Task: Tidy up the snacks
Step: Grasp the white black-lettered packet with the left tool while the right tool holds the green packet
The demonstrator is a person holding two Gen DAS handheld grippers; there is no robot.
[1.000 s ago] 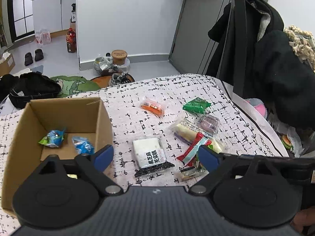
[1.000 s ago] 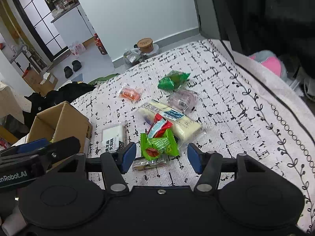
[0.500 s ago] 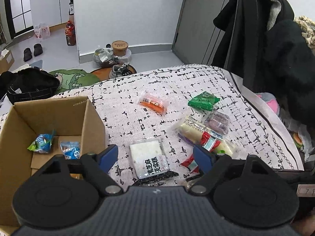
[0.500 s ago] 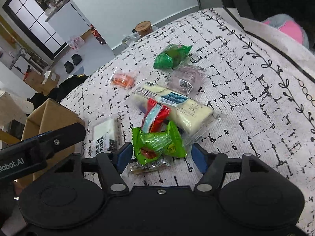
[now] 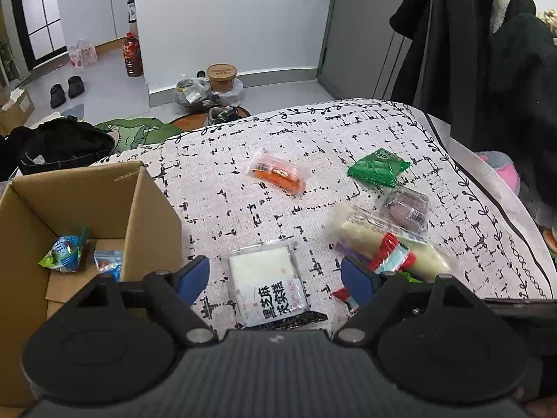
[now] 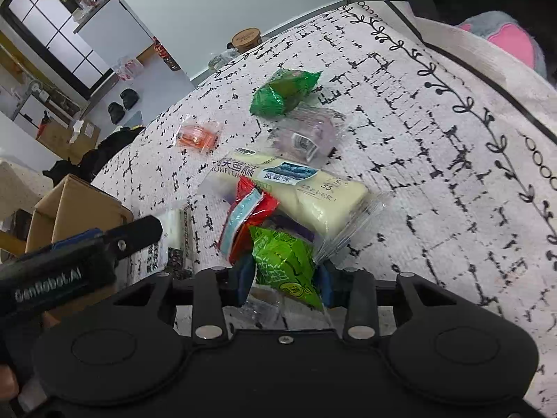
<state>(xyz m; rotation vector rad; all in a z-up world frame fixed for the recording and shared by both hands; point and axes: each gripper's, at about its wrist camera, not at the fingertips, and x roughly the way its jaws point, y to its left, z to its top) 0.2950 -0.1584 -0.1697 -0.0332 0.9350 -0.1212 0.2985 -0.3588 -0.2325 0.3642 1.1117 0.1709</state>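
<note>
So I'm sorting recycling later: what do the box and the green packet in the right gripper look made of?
The box looks like plain brown corrugated cardboard: matte, with raw flap edges. The green packet, pinched in the right gripper, seems to be glossy printed plastic film: it creases sharply, catches the light, and has a clear sealed end. A foil lining cannot be ruled out.

Home: coats [image 5: 487,52], slippers [image 5: 66,85], kitchen cabinets [image 5: 94,7]

The white sesame packet [image 5: 268,284] — its lower edge hidden behind the left gripper [image 5: 275,277] — possibly touches a dark wrapper.
</note>
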